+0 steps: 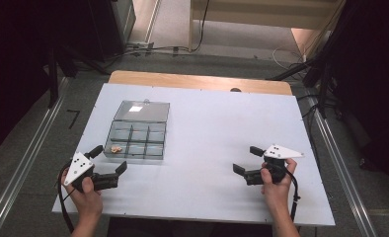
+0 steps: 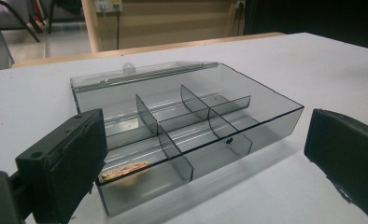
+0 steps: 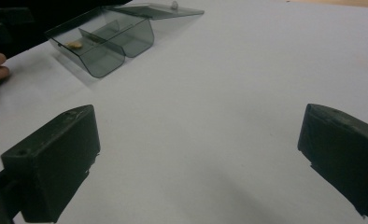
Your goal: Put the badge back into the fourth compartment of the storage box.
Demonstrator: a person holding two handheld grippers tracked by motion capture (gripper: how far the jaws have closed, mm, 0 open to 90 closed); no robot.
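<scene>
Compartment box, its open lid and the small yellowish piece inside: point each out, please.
compartment box [image 2: 261,128], left gripper view, its front wall.
open lid [image 1: 142,111], high view, middle of the flat panel.
yellowish piece [image 2: 124,171], left gripper view, its middle, in the near corner compartment.

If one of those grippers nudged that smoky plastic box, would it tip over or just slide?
The box would probably slide: it is low, wide and flat on the smooth table. It looks light, nearly empty. Its open lid might flap.

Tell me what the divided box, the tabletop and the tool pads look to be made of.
Box: smoky clear plastic, likely rigid; you see through its walls, which carry glossy highlights.
Tabletop: matte white sheet over a wood board, whose tan edge shows at the back.
Left tool pads: matte black, probably plastic or rubber.
</scene>
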